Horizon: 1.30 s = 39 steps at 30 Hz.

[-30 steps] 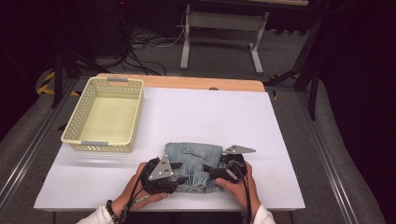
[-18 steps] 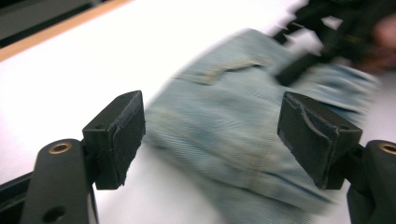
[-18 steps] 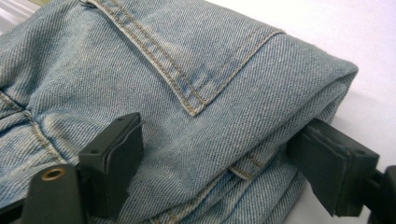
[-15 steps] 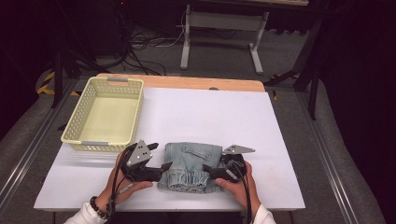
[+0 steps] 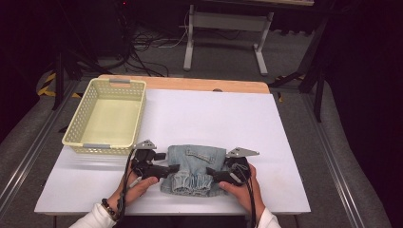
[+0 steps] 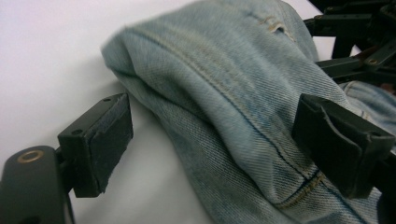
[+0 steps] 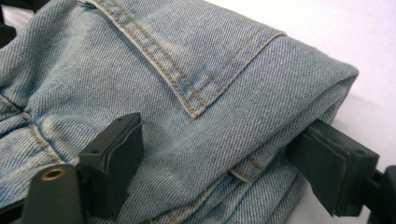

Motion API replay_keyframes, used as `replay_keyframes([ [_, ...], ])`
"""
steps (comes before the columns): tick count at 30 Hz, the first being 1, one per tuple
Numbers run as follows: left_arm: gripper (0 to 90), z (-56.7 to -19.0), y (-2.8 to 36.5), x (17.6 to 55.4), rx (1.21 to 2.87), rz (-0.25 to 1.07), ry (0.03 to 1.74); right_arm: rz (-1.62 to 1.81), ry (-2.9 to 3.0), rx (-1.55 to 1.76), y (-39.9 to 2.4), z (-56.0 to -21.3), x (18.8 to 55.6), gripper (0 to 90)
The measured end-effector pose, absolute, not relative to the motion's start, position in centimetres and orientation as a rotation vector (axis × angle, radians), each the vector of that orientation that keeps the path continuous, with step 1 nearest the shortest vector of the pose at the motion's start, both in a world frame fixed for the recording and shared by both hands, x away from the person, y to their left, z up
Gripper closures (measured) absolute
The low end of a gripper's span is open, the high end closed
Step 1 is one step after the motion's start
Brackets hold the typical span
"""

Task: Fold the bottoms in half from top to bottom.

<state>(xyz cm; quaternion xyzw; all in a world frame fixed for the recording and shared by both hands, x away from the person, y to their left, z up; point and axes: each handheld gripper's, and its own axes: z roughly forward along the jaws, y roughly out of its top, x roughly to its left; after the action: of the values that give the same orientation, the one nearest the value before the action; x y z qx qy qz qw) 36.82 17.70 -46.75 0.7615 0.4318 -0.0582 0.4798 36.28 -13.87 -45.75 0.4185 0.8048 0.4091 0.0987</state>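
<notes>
Folded jeans (image 5: 194, 169) at table (image 5: 285, 142) near edge, between both grippers. Left gripper (image 5: 172, 169) jaws just opened wide, straddling fold, gripping nothing. Right gripper (image 5: 213, 174) wide around fold; can't tell if pinching. I risk bundle unfolding if one side lifts alone.

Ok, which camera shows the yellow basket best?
The high view: the basket sits whole at the table's far left, its inside bare, apart from the folded jeans. The two gripper views look along their jaws at the denim and white tabletop, so they say nothing about the basket.
</notes>
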Motion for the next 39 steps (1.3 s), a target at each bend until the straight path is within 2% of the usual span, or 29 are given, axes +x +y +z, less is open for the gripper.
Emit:
replay_keyframes([
  [6, 13.0, -46.9, 17.2, 37.3, 1.868, -0.215, 1.037, 1.205, 2.383, 1.232, -13.8, -45.7, 36.3, 19.1],
  [10, 17.8, -46.9, 16.6, 37.6, 1.877, -0.271, 1.008, 1.196, 2.394, 1.216, -13.6, -45.7, 36.5, 19.9],
  [11, 22.3, -47.0, 16.5, 37.7, 1.875, -0.291, 0.998, 1.193, 2.398, 1.215, -13.6, -45.7, 36.5, 21.9],
  [13, 33.6, -47.1, 16.2, 37.8, 1.879, -0.34, 0.969, 1.206, 2.402, 1.201, -13.5, -45.5, 36.4, 30.7],
  [15, 43.9, -46.9, 15.7, 37.6, 1.89, -0.326, 0.942, 1.225, 2.414, 1.169, -13.4, -45.4, 36.3, 43.2],
  [21, 58.7, -46.5, 15.3, 36.9, 1.911, -0.24, 0.901, 1.26, 2.388, 1.124, -13.3, -45.2, 35.9, 69.3],
  [28, 66.0, -45.4, 15.5, 36.1, 1.923, -0.109, 0.85, 1.284, 2.348, 1.082, -13.7, -44.7, 35.4, 73.1],
  [39, 67.5, -43.8, 16.2, 35.1, 1.928, 0.049, 0.76, 1.346, 2.243, 0.984, -13.7, -43.6, 34.2, 73.8],
])
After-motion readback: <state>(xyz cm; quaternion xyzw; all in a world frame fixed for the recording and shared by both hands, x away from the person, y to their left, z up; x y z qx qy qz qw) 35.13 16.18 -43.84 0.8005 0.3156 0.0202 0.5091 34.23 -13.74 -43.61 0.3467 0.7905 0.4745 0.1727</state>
